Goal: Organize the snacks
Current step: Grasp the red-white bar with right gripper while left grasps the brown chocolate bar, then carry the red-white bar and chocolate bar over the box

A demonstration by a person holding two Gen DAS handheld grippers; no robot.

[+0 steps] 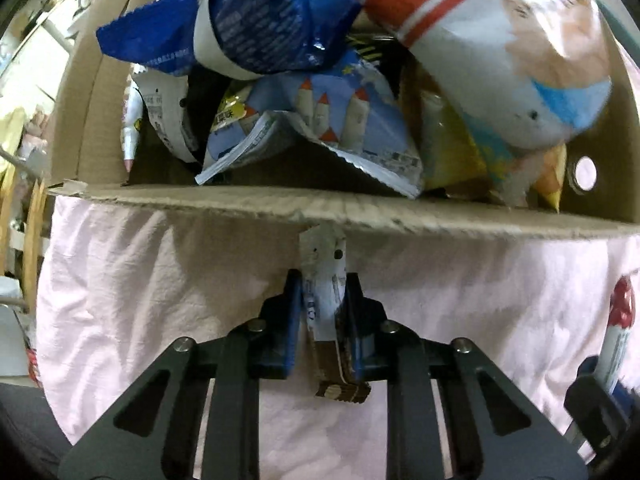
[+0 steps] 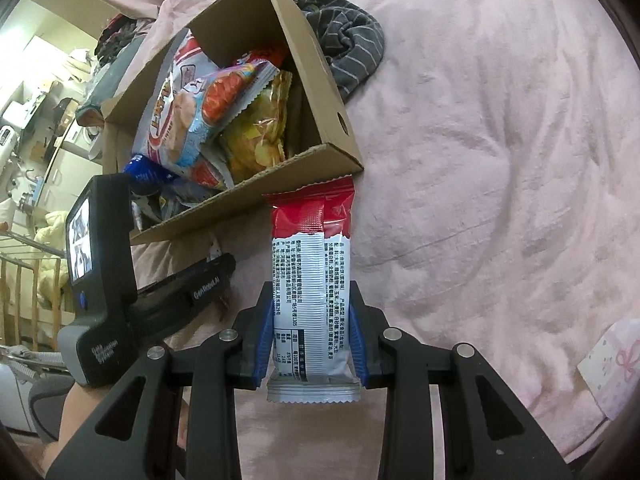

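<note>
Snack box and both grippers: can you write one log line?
left gripper: shut on brown-and-white packet | right gripper: shut on red-and-white packet | cardboard box: full of snacks | both packets outside box

Beside the brown cardboard box lies a grey striped cloth; before the box, a red-and-white packet over the pale pink sheet; inside the box, a blue castle-printed bag

The left gripper pointed steeply downward, its blue-padded jaws pinched nearly together on a thin wrapper. The right gripper also tilted downward, jaws set partway apart and clamped on a packet. A bare forearm showed behind the left gripper.
</note>
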